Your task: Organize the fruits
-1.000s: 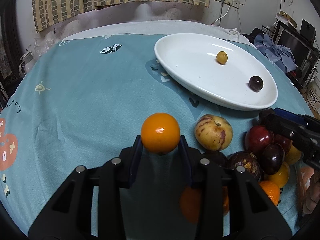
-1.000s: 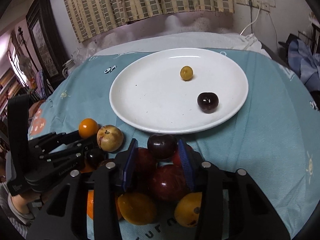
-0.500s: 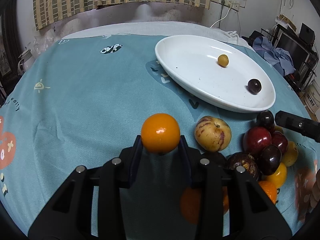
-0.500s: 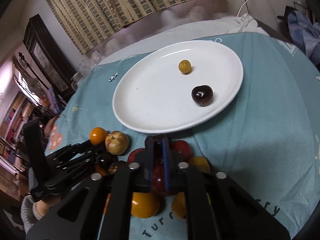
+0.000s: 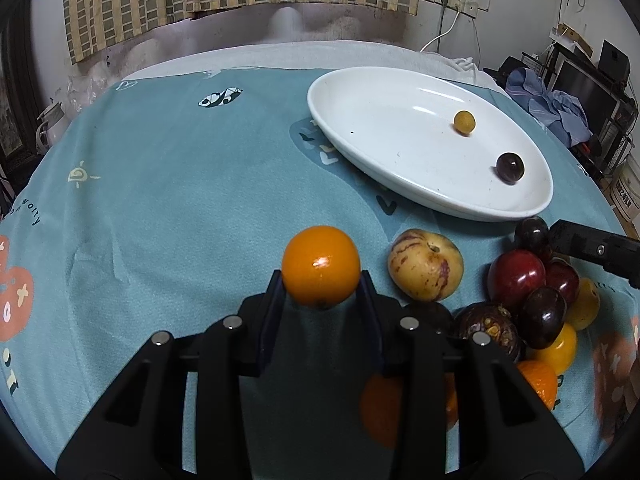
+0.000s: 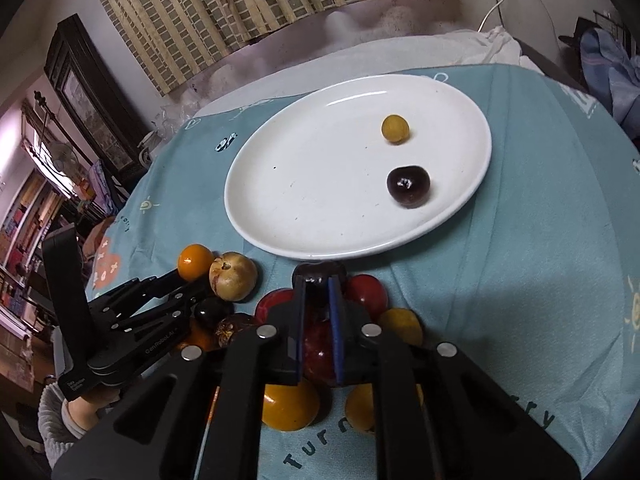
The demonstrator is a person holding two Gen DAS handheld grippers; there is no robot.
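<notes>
Orange fruit point(image 5: 321, 266) pinched between the fingers of the left gripper point(image 5: 320, 284), pads pressed on both flanks, held at the left edge of the heap; likely gripped near its widest part so a round, smooth skin does not squirt out. White plate point(image 6: 256, 216) lies beyond the heap, nearly touching it, so each carry is short; it holds only a small yellow fruit point(image 6: 395, 129) and a dark plum point(image 6: 408, 185), well apart. Right gripper point(image 6: 317, 288) has its jaws drawn close together at the far edge of the pile point(image 6: 320, 344), against a dark cherry-like fruit point(image 6: 318, 272); whether the pads actually clamp it or have slipped shut beside it I cannot tell. Teal cloth point(image 5: 168, 208) is soft, probably checks rolling.
</notes>
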